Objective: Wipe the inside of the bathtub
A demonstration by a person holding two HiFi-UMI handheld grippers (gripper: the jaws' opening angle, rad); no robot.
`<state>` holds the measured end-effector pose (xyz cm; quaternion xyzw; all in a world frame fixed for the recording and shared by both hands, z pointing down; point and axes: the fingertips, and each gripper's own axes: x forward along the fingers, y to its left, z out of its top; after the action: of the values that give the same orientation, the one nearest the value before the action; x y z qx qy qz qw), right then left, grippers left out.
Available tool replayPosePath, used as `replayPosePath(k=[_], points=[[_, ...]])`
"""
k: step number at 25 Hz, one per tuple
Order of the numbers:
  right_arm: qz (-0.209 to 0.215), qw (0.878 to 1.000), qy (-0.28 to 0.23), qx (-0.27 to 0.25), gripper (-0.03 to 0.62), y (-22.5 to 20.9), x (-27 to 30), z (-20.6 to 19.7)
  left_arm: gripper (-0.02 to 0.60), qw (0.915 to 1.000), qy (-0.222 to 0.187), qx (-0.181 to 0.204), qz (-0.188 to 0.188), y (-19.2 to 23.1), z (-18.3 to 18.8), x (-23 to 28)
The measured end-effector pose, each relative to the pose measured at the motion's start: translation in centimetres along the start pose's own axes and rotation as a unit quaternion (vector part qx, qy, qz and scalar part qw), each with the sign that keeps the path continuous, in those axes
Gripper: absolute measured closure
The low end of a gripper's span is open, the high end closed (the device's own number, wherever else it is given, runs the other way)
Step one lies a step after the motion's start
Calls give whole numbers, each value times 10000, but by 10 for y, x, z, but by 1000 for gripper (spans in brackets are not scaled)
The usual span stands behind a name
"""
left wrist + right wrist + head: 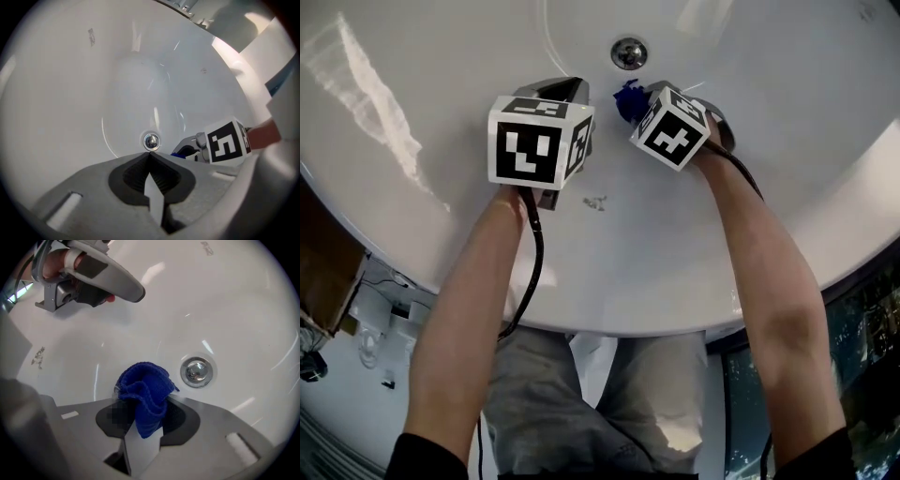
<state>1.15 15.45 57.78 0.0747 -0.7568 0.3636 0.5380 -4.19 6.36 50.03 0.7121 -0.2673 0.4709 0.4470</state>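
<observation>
Shows a glossy white bathtub from above. At left, left gripper, jaws pressed together on nothing. Centre, round chrome drain. At right, right gripper clamped on a crumpled bright-blue cloth, just beside the drain.

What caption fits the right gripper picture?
Right gripper pinching a bunched blue cloth near the shiny drain of the white bathtub.
</observation>
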Motion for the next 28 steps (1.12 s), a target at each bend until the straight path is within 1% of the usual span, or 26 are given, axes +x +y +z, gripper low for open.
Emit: replayPosePath(k=[3,10,14,16,18,21,22,28], points=[[91,9999,13,-41,456,3,1,-1,580,9999,0,51,-113,-6,0,0],[339,9993,7,-142,456,15,0,-3,580,9999,-23,39,-117,-8,-3,-6],[546,9985,-30,17,457,26,-2,-2,580,9999,-71,118,-89,-8,-3,-13],[662,9978,-71,8,457,34,-5,0,580,9998,-129,106,-72,-8,-2,-17],[736,9971,-162,-106,457,43,-9,5,580,9998,-186,88,-65,-9,-2,-23],[717,9955,-315,-534,458,57,-18,14,580,9996,-238,120,-57,-13,-4,-30],[726,9949,-350,-605,459,62,-21,15,580,9996,-251,137,-59,-15,-5,-32],[918,9920,-575,-647,459,89,-42,22,580,9992,-350,190,-28,-23,-5,-47]])
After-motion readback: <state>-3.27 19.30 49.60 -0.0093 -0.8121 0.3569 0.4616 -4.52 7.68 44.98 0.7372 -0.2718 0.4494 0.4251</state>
